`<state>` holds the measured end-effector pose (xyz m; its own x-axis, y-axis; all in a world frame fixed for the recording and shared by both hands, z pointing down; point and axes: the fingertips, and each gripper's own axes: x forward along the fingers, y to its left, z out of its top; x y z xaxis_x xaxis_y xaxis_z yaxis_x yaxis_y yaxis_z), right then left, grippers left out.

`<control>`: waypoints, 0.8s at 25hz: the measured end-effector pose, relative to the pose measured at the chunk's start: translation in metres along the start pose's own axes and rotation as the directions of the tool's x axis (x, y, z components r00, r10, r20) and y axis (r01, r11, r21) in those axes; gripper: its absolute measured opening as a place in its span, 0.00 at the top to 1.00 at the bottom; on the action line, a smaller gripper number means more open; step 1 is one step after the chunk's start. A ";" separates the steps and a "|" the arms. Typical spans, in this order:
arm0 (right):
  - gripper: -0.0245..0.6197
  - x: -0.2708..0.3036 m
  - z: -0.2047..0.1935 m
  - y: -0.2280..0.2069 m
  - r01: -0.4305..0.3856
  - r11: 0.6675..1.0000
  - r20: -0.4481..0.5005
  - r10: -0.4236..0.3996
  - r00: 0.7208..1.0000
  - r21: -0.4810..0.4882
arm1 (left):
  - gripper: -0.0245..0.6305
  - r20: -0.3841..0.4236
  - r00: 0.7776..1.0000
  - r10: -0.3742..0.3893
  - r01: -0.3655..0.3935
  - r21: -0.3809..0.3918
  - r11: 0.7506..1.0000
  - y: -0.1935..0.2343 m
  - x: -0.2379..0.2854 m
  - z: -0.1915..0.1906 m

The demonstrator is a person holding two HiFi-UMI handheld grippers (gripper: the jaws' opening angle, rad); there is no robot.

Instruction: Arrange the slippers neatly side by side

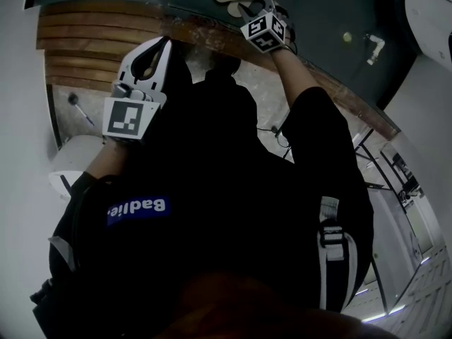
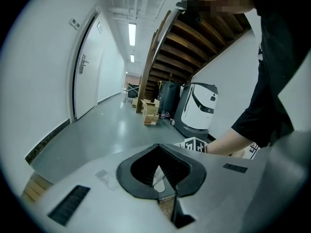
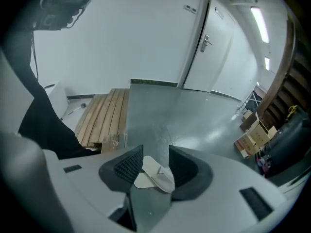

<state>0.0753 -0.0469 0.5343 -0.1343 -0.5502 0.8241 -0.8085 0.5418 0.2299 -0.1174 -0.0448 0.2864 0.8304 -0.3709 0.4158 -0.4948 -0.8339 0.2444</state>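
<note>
Right claw spread above slippers; left claw closed.

1. We wear a black short-sleeved top, plain apart from its markings.
2. A blue patch with white lettering sits on its front.
3. A pale strap with a dark buckle runs down our right side.
4. Our left tongs and right tongs are light grey, with dark ribbed pads.
5. Each carries a cube faced with black-and-white square markers.
</note>
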 end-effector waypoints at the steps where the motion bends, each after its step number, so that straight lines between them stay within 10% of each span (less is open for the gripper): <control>1: 0.74 0.007 -0.004 0.000 -0.002 1.000 -0.015 0.002 1.000 -0.009 | 0.96 -0.003 1.000 0.000 0.000 -0.006 1.000 0.002 -0.001 -0.004; 20: 0.74 0.134 -0.112 -0.013 0.015 0.997 -0.207 -0.032 0.978 -0.081 | 0.96 -0.093 0.995 0.040 -0.042 -0.023 0.999 0.027 0.003 -0.081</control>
<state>0.1314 -0.0565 0.6998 0.0132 -0.4237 0.9057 -0.7612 0.5831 0.2838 -0.1492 -0.0349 0.3650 0.7825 -0.3642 0.5050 -0.5352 -0.8079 0.2466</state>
